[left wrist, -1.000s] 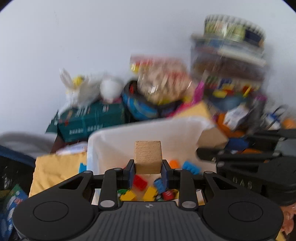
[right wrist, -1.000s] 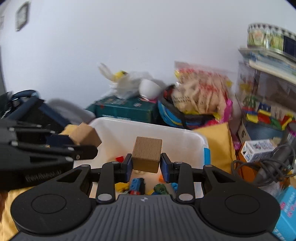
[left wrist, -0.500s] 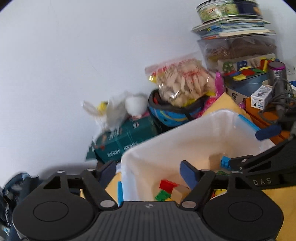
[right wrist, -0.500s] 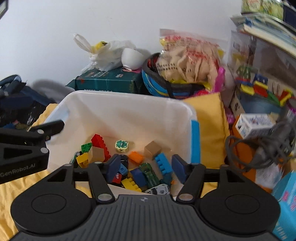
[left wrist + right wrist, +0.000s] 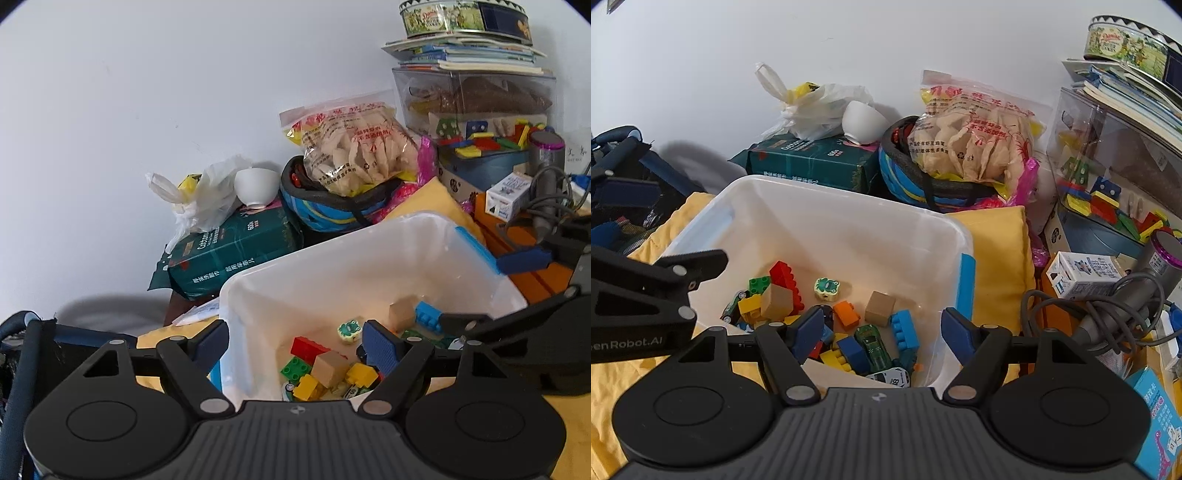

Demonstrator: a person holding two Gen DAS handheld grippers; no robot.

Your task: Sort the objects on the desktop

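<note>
Both wooden cubes [image 5: 880, 308] now lie in the white bin [image 5: 827, 218]; left gripper [image 5: 295, 345] and right gripper [image 5: 881, 334] gape, jaws released.

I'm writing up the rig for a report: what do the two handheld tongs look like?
Both tongs, left and right, are matte black plastic with a ribbed body, two round discs, silver pivot screws and blue textured finger pads. The left one's side carries white lettering ending "Robot.AI", seen from the right wrist. No cables or sleeves show.

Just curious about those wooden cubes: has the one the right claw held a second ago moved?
Yes. The wooden cube has left the open right gripper and now lies down in the white bin.
</note>
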